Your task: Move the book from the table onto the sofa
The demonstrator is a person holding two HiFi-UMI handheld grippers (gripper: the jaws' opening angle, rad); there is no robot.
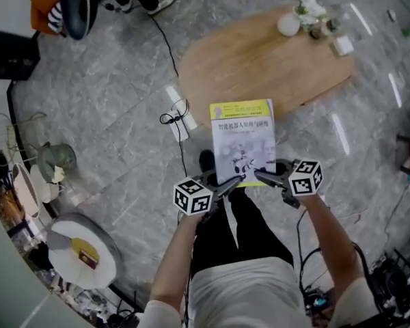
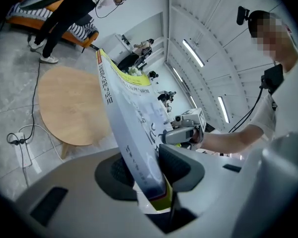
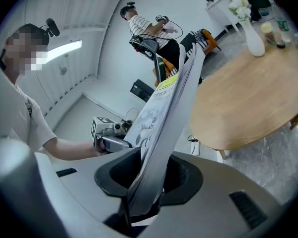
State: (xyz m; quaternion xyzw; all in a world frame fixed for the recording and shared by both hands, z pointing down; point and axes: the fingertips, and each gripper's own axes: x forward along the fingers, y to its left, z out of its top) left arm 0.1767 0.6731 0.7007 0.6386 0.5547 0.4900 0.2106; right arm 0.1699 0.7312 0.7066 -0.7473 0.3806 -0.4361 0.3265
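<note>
Head view
- Book [image 1: 242,139]: in the air, cover up, over the floor [image 1: 109,94] in front of my legs, just on my side of the table [image 1: 260,60] and clear of its top.
- Left gripper [image 1: 234,180]: my tool on the book's near left corner.
- Right gripper [image 1: 260,175]: on the near right corner, facing the left one across the book's near edge.
- Table: bare wood where it faces me, a vase [image 1: 289,24] and small items at its far end.
- Power strip [image 1: 181,109]: on the floor left of the book.

Left gripper view
- Jaws: pinching the book [image 2: 134,118], one pad on each face, the yellow-edged corner deep between them.
- Right gripper [image 2: 175,136]: seen across the cover, on the far corner.
- Table [image 2: 64,103]: below and beyond the book.

Right gripper view
- Jaws: clamped on the book [image 3: 164,128], its pages pressed between both pads.
- Left gripper [image 3: 120,145]: visible past the cover, at the other corner.
- Table [image 3: 248,103]: to the right, the vase [image 3: 253,38] upright on it.
</note>
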